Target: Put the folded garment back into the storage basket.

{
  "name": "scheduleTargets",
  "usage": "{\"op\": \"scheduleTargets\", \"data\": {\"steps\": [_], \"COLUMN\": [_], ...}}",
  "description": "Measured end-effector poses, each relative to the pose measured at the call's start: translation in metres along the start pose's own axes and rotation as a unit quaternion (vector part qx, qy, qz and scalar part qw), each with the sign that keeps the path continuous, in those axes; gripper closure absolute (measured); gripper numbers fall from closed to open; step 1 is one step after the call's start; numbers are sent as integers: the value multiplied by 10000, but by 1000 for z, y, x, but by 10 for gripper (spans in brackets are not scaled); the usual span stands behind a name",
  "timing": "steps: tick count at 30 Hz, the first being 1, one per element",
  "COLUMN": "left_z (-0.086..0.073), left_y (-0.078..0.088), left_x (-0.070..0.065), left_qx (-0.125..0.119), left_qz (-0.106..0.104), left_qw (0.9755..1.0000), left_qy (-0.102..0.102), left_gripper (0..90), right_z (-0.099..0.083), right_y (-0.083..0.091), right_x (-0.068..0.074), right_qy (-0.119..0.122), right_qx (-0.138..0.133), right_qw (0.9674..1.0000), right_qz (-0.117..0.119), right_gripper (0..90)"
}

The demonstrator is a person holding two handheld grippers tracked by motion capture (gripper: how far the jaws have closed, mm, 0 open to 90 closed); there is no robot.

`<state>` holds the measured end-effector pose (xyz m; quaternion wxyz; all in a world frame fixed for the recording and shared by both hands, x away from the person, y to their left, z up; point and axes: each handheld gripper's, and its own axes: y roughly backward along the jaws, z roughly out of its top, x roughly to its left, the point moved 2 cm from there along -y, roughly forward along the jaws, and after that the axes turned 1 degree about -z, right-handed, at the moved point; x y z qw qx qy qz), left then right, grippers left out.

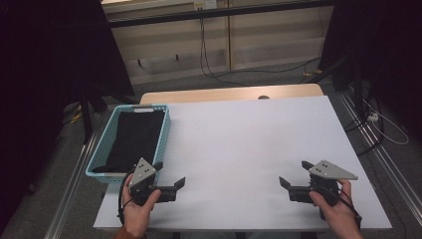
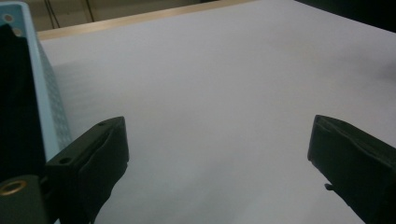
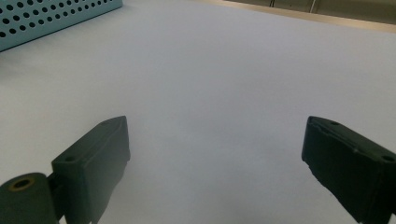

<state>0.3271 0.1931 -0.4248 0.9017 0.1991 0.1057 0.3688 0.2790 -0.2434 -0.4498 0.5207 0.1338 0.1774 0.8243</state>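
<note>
Table: big white rectangular tabletop with a light wooden edge along the far side, 12 o'clock in the high view. Pretty much bare in the middle.

Basket: light blue perforated plastic basket sitting at the table's 9 o'clock edge, long side running front to back. In the left gripper view its dotted wall is right there at 9 o'clock, just beside the left-hand jaw. In the right gripper view a corner of it pokes in at 11 o'clock, well apart.

Cloth: black folded fabric lying inside the basket, covering most of the floor. Can't tell what garment it is, tbh.

Left gripper: black two-jaw gripper with a grey triangular plate, held at 7 o'clock near the basket's front corner. Jaws spread wide, nothing between them, just table.

Right gripper: same kind of black gripper at 5 o'clock, well away from the basket. Jaws also wide apart, holding nothing.
</note>
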Motion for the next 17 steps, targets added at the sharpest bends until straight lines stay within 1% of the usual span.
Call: {"op": "scheduleTargets", "data": {"steps": [1,3,4,5,6,9,10,11,12,13,14,15,16,17], "left_z": [-1,-2,-2,-1,-2,-3,-4,-4,-3,-3,-3,-3,-3,-3], "left_y": [1,1,1,2,2,3,2,3,4,4,4,5,5,5], "left_x": [-3,-3,-3,-3,-3,-1,0,0,1,2,2,2,2,3], "left_qx": [-35,-49,-49,-14,-30,-15,-6,-37,-65,-59,-59,-100,-100,-132], "left_qz": [42,85,85,124,157,122,81,52,51,99,99,109,109,103], "left_qw": [10000,9999,9999,9999,9999,9999,10000,10000,10000,9999,9999,9998,9998,9997], "left_qy": [-28,-62,-62,-51,-49,-26,26,44,56,33,33,97,97,161], "left_gripper": [53,53,55,55,55,55,55,55,55,55,55,55,55,55], "right_z": [-2,-5,-5,-5,-5,-4,-4,-3,-3,-3,-3,-3,-3,-3], "right_y": [1,4,4,7,8,6,6,5,4,5,5,6,6,6], "right_x": [2,2,2,3,2,2,2,2,2,2,2,1,1,1], "right_qy": [55,155,155,75,39,33,53,17,8,22,27,1,1,7], "right_qx": [9,43,43,3,0,-63,-56,-58,-67,-69,-68,-96,-96,-113], "right_qw": [10000,9999,9999,10000,10000,10000,10000,10000,9999,9999,10000,9999,9999,9999], "right_qz": [-11,-18,-18,25,63,44,32,57,93,74,61,80,80,81], "right_gripper": [76,75,75,69,65,67,69,72,72,72,72,71,71,71]}}
